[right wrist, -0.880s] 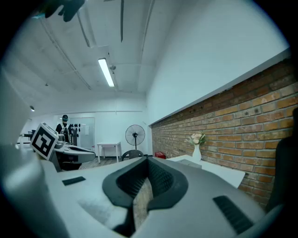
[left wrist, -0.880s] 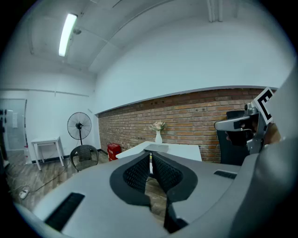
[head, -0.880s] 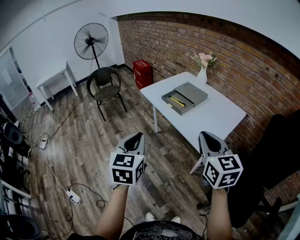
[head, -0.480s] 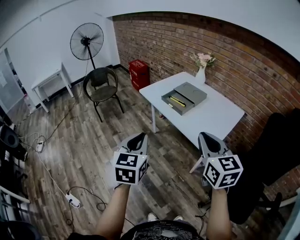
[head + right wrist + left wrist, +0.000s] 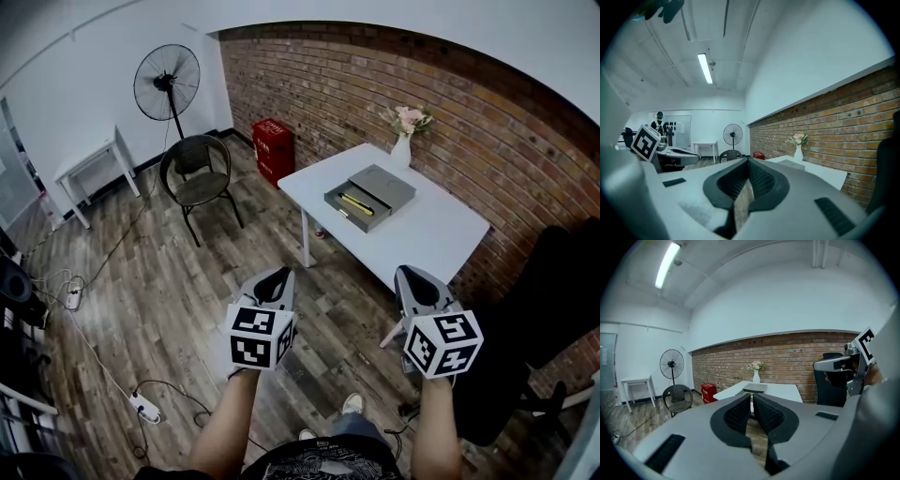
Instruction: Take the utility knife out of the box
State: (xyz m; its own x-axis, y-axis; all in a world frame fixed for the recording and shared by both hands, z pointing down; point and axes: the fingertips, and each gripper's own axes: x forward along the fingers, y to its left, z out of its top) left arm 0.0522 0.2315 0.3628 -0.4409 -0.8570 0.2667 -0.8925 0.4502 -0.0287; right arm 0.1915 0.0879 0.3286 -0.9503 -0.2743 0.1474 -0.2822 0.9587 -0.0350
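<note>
An open grey box [image 5: 360, 203] lies on the white table [image 5: 427, 230] by the brick wall, its lid [image 5: 384, 184] beside it. Inside lies the yellow utility knife [image 5: 354, 202]. My left gripper [image 5: 273, 279] and right gripper [image 5: 415, 278] are held over the wooden floor, well short of the table, both shut and empty. In the left gripper view the jaws [image 5: 752, 397] meet, with the box [image 5: 753, 389] far ahead. The right gripper view shows closed jaws [image 5: 749, 161] and the table [image 5: 825, 172] to the right.
A vase of flowers [image 5: 405, 141] stands at the table's far edge. A fan [image 5: 167, 82], a dark chair [image 5: 197, 171], a red crate [image 5: 273, 145] and a small white table [image 5: 89, 164] stand to the left. A black office chair [image 5: 553, 309] is at the right; a power strip [image 5: 142, 405] lies on the floor.
The fan and chair have slid a little left in the head view, and one foot has stepped forward. Both grippers stay shut in about the same place.
</note>
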